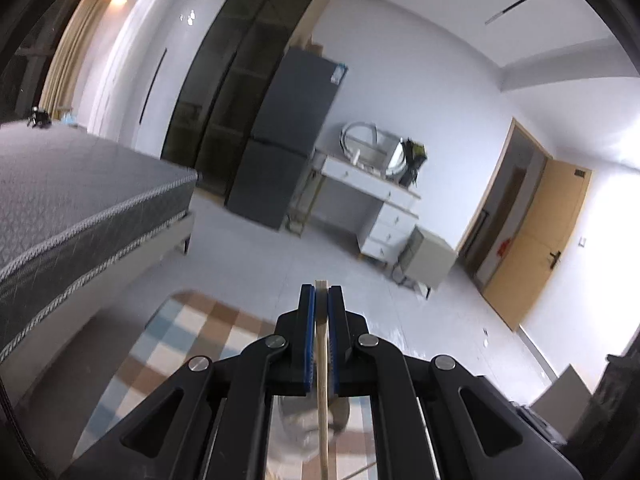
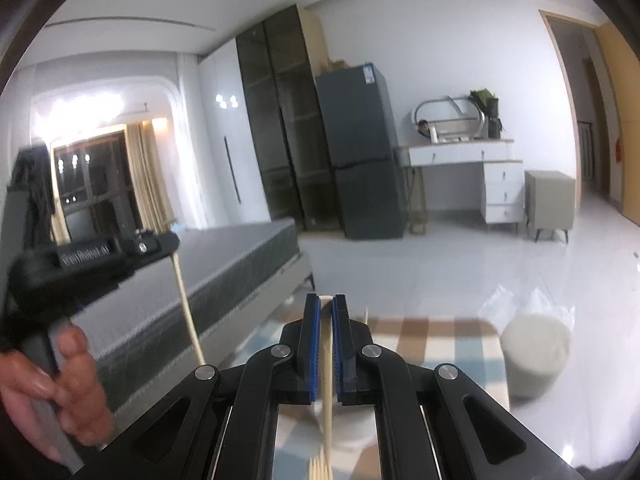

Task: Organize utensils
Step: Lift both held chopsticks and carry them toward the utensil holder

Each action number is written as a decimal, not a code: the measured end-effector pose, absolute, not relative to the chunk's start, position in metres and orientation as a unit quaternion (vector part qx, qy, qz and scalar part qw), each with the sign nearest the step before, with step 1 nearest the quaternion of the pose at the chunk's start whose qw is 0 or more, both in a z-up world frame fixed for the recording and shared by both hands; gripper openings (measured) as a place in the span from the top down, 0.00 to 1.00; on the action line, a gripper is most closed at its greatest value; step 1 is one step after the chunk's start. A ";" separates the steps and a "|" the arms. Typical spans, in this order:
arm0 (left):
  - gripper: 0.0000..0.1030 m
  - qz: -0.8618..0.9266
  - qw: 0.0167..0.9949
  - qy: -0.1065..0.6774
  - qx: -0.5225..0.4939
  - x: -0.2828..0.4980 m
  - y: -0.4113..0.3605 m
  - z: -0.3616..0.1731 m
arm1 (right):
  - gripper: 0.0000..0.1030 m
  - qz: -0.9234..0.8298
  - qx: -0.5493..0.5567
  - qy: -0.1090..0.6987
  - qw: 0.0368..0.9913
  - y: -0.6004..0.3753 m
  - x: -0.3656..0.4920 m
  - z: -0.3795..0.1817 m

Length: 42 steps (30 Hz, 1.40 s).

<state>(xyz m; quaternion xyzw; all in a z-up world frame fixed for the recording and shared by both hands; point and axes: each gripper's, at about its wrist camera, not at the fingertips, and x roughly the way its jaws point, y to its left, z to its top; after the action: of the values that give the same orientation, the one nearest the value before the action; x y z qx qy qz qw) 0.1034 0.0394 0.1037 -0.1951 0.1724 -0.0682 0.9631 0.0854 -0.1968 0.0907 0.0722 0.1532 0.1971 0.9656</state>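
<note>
Left gripper: jaws closed on a thin wooden stick, likely a chopstick, pinched near its upper end, the shaft hanging below over a checked cloth. In the right wrist view the person's hand carries that tool.

Right gripper: jaws likewise clamped on a second wooden stick, top end level with the pads; more sticks lie beneath.

Judgement: light, stiff, smooth; prone to pivot when gripped at the end. A hold nearer mid-length would steady it.
</note>
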 end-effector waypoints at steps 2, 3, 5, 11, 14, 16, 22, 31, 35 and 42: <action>0.98 -0.061 0.967 0.157 -0.191 0.118 0.039 0.107 | 0.95 0.199 0.079 0.143 0.966 -0.199 0.096 0.103; 0.98 -0.059 0.968 0.151 -0.190 0.123 0.038 0.107 | 0.95 0.198 0.079 0.137 0.967 -0.200 0.103 0.109; 0.98 -0.051 0.971 0.137 -0.188 0.134 0.038 0.106 | 0.95 0.199 0.079 0.127 0.968 -0.198 0.115 0.117; 0.98 -0.039 0.982 0.092 -0.162 0.161 0.030 0.092 | 0.95 0.201 0.075 0.115 0.970 -0.184 0.155 0.123; 0.98 -0.041 0.983 0.087 -0.154 0.173 0.028 0.081 | 0.95 0.201 0.080 0.117 0.969 -0.180 0.173 0.117; 0.98 -0.041 0.984 0.088 -0.150 0.184 0.026 0.071 | 0.95 0.200 0.089 0.114 0.969 -0.181 0.181 0.111; 0.98 -0.033 0.984 0.110 -0.136 0.195 0.018 0.049 | 0.95 0.194 0.114 0.126 0.966 -0.183 0.199 0.084; 0.98 -0.020 0.987 0.121 -0.102 0.190 0.005 0.039 | 0.95 0.197 0.122 0.146 0.962 -0.187 0.215 0.059; 0.98 -0.025 0.990 0.112 -0.081 0.187 -0.005 0.039 | 0.95 0.197 0.119 0.157 0.960 -0.185 0.216 0.050; 0.98 -0.046 0.990 0.112 -0.077 0.192 -0.005 0.039 | 0.95 0.198 0.120 0.177 0.956 -0.189 0.227 0.042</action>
<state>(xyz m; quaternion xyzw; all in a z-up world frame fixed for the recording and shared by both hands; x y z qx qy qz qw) 0.1919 -0.0047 0.0394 -0.0769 0.1119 -0.0459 0.9897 0.2268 -0.1888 0.0418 0.1200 0.1772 0.1983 0.9565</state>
